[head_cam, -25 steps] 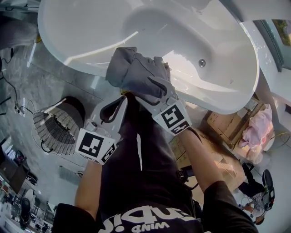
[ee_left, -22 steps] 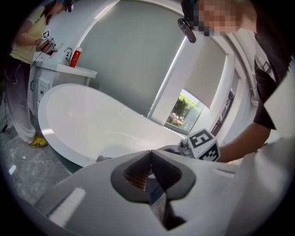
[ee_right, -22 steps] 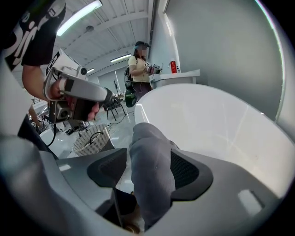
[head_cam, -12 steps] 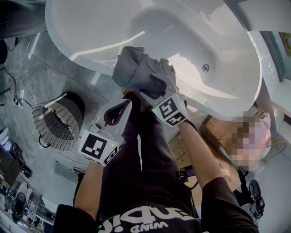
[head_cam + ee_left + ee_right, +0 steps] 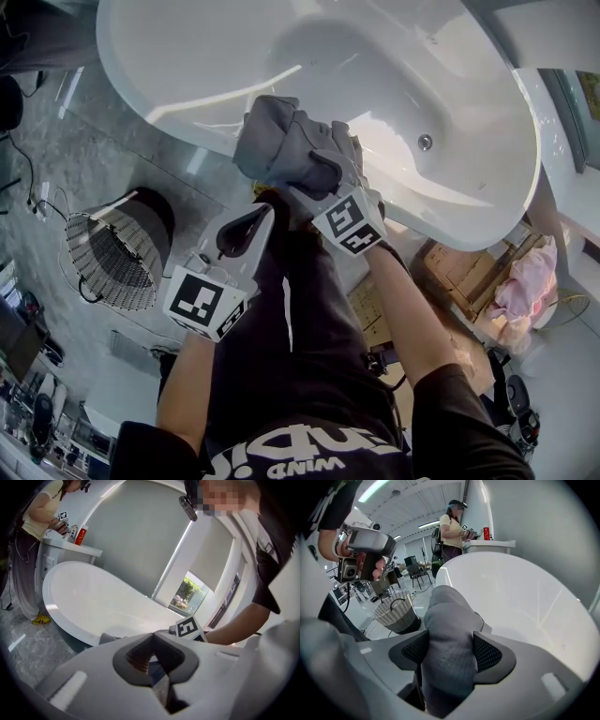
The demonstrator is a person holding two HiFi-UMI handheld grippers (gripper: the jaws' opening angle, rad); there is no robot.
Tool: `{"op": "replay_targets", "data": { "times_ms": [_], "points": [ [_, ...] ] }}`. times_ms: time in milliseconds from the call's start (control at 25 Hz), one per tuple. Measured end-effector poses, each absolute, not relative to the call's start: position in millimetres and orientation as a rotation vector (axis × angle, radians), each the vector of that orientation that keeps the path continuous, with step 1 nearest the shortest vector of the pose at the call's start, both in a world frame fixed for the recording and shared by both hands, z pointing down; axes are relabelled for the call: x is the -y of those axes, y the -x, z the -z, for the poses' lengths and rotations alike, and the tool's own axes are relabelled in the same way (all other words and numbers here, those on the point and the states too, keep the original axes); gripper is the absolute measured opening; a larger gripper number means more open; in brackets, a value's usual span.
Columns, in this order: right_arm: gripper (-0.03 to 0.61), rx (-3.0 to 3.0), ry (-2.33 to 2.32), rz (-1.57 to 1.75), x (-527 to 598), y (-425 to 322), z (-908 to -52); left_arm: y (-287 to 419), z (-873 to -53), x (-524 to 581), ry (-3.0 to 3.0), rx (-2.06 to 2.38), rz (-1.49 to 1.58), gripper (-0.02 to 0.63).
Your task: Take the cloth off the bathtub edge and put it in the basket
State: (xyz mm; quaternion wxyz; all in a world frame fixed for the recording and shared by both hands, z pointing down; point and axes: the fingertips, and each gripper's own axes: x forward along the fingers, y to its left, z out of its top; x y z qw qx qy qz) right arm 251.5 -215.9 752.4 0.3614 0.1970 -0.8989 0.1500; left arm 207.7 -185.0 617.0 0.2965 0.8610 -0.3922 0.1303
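A bunched grey cloth (image 5: 281, 145) sits over the near rim of the white bathtub (image 5: 450, 202). My right gripper (image 5: 314, 187) is shut on it, and in the right gripper view the cloth (image 5: 449, 651) fills the gap between the jaws and rises past them. Whether the cloth still rests on the rim I cannot tell. My left gripper (image 5: 261, 211) hangs just below and left of the cloth, shut with nothing in it; its jaws (image 5: 151, 638) meet tip to tip. The woven basket (image 5: 117, 248) stands on the floor to the left, also in the right gripper view (image 5: 396, 613).
Cardboard boxes (image 5: 464, 272) and a pink bundle (image 5: 525, 281) lie on the floor at the right of the tub. A person in a yellow top (image 5: 451, 529) stands at a white counter (image 5: 70, 545) behind the tub's far end. Chairs and cables are beyond the basket.
The right gripper has turned slightly and edged closer to the tub while holding the cloth. The left gripper has barely moved.
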Motion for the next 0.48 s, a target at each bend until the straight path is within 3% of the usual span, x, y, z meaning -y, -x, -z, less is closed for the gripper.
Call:
{"op": "replay_targets", "data": {
  "times_ms": [480],
  "points": [
    [0.234,2.332,-0.425,-0.341,211.8,-251.4,-748.6,-210.7,-621.0,177.2,-2.27,1.035,-0.351,-0.002]
  ]
}}
